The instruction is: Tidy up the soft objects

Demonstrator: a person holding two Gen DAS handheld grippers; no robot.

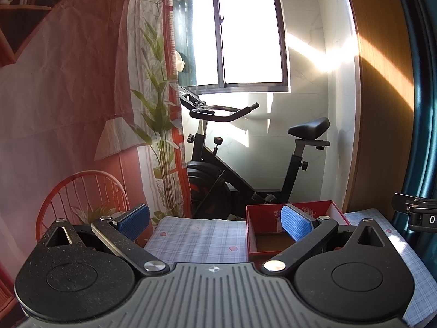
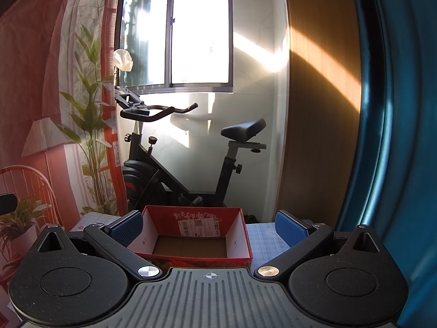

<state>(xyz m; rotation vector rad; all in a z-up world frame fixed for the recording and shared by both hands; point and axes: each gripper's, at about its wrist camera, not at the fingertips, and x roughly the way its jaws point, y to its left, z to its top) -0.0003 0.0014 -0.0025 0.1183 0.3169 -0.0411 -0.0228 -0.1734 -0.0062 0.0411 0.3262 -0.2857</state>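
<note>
A red cardboard box with a brown inside stands open and empty on a table under a blue checked cloth. My left gripper is open and empty, its right pad in front of the box's left part. In the right wrist view the box sits straight ahead between the pads of my right gripper, which is open and empty. No soft object shows in either view.
A black exercise bike stands behind the table under a bright window. A printed backdrop curtain hangs at left. A wooden panel and teal curtain are at right. The right gripper's edge shows at far right.
</note>
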